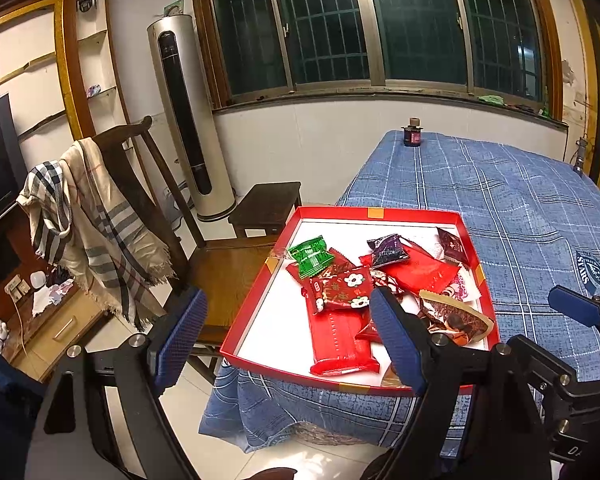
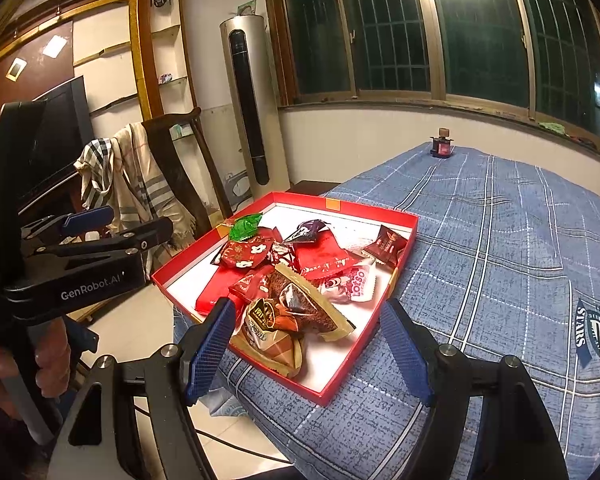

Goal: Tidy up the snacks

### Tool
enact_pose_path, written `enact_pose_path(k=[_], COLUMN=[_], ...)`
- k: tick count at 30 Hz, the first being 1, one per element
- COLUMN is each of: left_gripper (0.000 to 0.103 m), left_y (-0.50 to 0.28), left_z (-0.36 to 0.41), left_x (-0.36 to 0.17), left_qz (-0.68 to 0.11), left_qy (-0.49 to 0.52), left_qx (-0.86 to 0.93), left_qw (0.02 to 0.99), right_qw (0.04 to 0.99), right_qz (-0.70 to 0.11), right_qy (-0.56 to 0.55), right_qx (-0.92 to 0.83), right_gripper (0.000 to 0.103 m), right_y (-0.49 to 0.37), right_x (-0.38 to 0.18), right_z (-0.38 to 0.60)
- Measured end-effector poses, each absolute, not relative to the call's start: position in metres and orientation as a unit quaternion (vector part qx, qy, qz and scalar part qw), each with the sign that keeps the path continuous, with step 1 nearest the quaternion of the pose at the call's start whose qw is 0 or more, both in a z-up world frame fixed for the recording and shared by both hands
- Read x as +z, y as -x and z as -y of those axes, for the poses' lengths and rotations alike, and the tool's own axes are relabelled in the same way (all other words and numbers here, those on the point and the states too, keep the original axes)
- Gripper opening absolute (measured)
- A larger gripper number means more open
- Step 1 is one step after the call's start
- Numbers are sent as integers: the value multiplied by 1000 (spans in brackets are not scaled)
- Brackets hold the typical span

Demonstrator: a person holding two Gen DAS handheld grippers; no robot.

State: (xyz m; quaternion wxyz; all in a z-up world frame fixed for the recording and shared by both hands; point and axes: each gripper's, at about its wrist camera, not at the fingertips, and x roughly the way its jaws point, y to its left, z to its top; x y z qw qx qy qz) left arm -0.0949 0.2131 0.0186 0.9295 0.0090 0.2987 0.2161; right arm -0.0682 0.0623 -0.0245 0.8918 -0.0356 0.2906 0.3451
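Observation:
A shallow red box (image 1: 380, 213) with a white floor sits at the near left corner of the blue plaid table; it also shows in the right wrist view (image 2: 384, 304). Inside lie several snack packets: a green one (image 1: 310, 255), a flowered red one (image 1: 342, 290), a long red pack (image 1: 340, 340), a purple one (image 2: 309, 231), a brown wedge pack (image 2: 306, 300). My left gripper (image 1: 286, 340) is open and empty, in front of the box's near left edge. My right gripper (image 2: 312, 352) is open and empty, just short of the box's near corner.
A small dark jar (image 1: 412, 132) stands at the table's far edge. A wooden chair (image 1: 160, 216) draped with a scarf and a small stool (image 1: 266, 208) stand left of the table. A tower fan (image 1: 188, 120) stands by the wall under the barred window.

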Motion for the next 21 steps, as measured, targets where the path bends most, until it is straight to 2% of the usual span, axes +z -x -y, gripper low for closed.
enact_pose_path(k=[21], left_gripper=[84], left_y=[95], left_z=[-213], left_x=[18], left_qz=[-302], left_qy=[-7], left_qx=[214], left_qw=[929], right_qw=[892], right_qz=[-293], right_qy=[30], right_qx=[342], right_gripper=[76], right_y=[65], right_x=[-24], right_z=[-59])
